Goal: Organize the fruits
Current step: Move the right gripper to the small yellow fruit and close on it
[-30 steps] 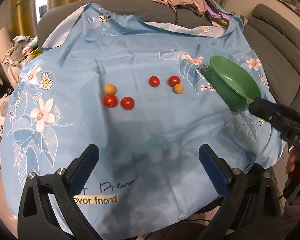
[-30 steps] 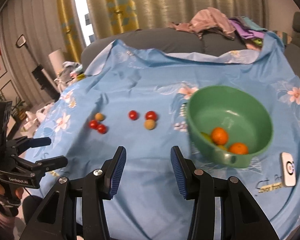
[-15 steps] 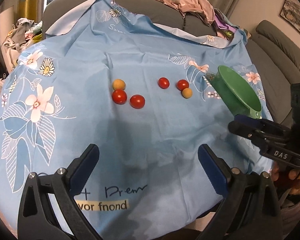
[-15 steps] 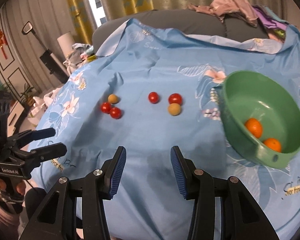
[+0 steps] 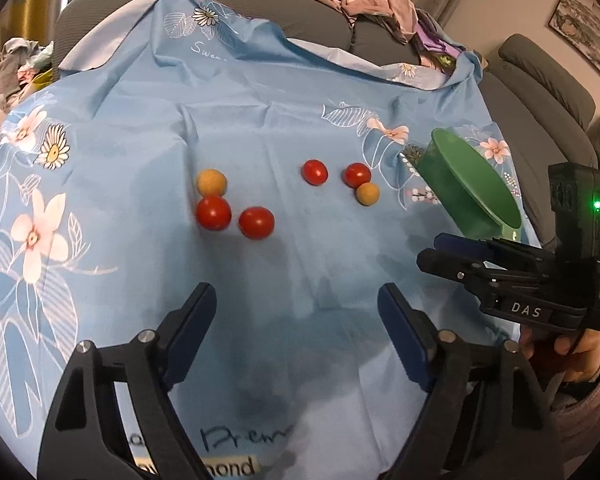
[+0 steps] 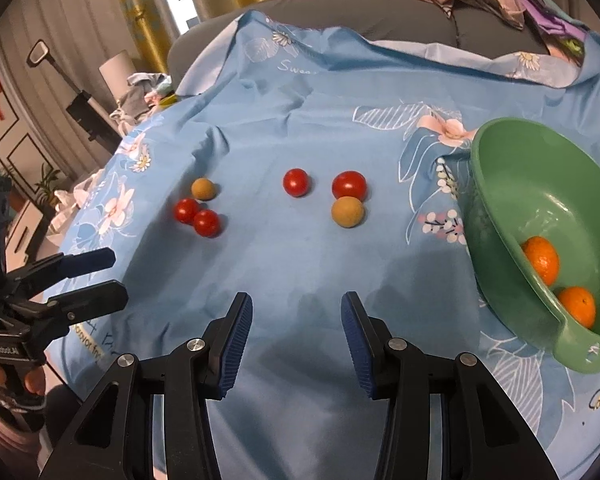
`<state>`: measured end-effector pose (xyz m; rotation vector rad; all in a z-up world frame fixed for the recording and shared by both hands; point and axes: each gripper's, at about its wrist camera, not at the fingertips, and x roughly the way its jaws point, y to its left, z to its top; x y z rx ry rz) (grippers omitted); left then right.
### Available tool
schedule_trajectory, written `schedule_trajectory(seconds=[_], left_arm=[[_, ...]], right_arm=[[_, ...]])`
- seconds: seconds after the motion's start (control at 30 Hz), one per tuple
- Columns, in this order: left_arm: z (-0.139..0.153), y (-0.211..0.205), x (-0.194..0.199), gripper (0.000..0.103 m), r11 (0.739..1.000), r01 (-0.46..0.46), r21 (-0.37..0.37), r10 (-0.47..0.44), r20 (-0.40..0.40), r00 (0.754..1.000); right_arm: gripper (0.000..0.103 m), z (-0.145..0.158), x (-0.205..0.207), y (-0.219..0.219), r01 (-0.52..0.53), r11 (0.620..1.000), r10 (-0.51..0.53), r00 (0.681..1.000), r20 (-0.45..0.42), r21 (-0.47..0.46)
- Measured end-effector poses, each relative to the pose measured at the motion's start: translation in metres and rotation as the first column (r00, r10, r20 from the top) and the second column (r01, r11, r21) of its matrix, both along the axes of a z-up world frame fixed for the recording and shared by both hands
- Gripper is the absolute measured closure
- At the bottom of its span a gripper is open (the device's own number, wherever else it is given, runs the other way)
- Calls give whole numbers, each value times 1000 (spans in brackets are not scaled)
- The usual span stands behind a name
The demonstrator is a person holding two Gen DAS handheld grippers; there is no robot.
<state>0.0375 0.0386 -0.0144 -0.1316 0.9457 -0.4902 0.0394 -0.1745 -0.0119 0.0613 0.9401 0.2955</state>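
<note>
Several small fruits lie on a blue floral cloth point(image 5: 300, 128). On the left sit two red tomatoes point(image 5: 213, 213) point(image 5: 256, 223) and a tan fruit point(image 5: 211, 182). In the middle lie a red tomato point(image 5: 314, 172), another red tomato point(image 5: 356, 174) and a tan fruit point(image 5: 367, 194) touching it. A green bowl point(image 6: 540, 184) at the right holds two oranges point(image 6: 542, 260) point(image 6: 577, 305). My left gripper point(image 5: 296, 320) is open and empty, near the cloth's front. My right gripper point(image 6: 296, 320) is open and empty, in front of the middle fruits and left of the bowl.
Grey sofa cushions point(image 5: 548, 68) ring the cloth. Piled clothes point(image 5: 376, 4) lie on the sofa back. More clothes and a lamp point(image 6: 116, 68) stand at the left. The cloth's printed front edge point(image 5: 228, 464) hangs near my left gripper.
Both grippers have moved forward and closer to the fruits, which look larger. The bowl and the fruits have not moved on the cloth. Both grippers stay open.
</note>
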Motion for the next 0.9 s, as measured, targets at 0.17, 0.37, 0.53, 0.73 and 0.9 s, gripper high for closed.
schedule_trajectory(seconds=[0.17,0.37,0.53,0.73,0.9], left_arm=[[2,1,23,30,1000,-12,18,12,19,1000],[1,-5,59,36,997,-21,73,19,32,999],[-6,-5,83,39,994,-27,108,26,16,1000],[-13,-11,98,48,989,-16,144,16,2,1000],[-24,-17,115,52,974,-26,227,31,-19,999]], right_arm=[[56,-3,21,-7,26,1000,-26,1000,8,-1],[56,-12,55,-10,53,998,-54,999,-5,-29],[56,-25,80,-10,49,998,-50,998,-41,-44],[74,-33,94,-9,8,1000,-9,999,-53,-19],[74,-33,97,-10,-6,1000,6,999,-48,0]])
